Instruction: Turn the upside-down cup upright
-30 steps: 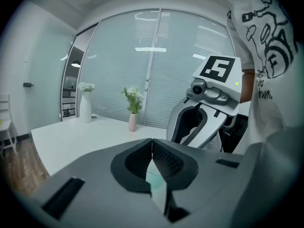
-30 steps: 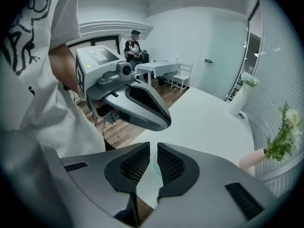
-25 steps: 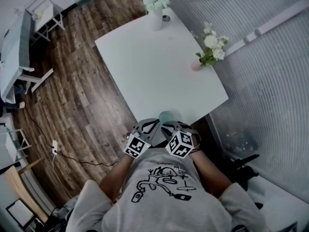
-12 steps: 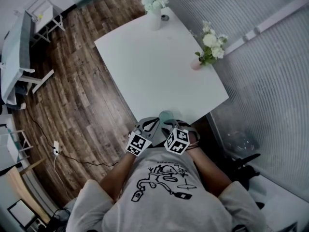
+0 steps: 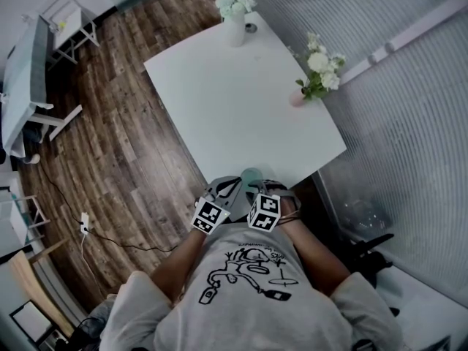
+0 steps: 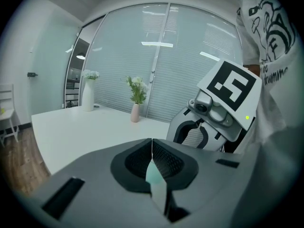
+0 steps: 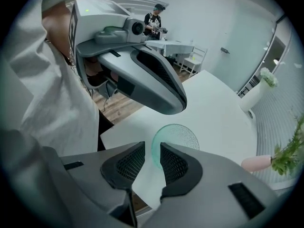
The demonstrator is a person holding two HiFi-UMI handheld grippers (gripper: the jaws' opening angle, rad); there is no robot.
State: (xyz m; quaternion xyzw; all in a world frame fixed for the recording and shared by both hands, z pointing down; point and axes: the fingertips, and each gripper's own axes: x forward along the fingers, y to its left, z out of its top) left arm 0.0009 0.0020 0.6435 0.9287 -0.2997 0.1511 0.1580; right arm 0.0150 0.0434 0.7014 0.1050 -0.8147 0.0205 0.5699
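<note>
A teal cup point(image 5: 251, 175) stands upside down at the near edge of the white table point(image 5: 241, 108), its dotted base point(image 7: 179, 137) facing up. My right gripper point(image 7: 152, 151) points steeply down just over it, jaws open a little; the cup's left edge shows in the gap, and I see no pad pressing on it. In the head view the right gripper point(image 5: 256, 187) is right behind the cup. My left gripper point(image 6: 152, 144) is shut and holds nothing. It hovers beside the cup on the left point(image 5: 231, 186), its grey body point(image 7: 156, 80) close above the cup.
A white vase of flowers point(image 5: 235, 17) stands at the table's far corner. A small pink vase point(image 5: 298, 97) is by the right edge. Ribbed glass panels run along the right. Wooden floor, a white chair point(image 5: 66, 17) and another table lie to the left.
My right gripper has sunk a little and drawn closer to the left one. The cup and the left gripper have stayed in place.
</note>
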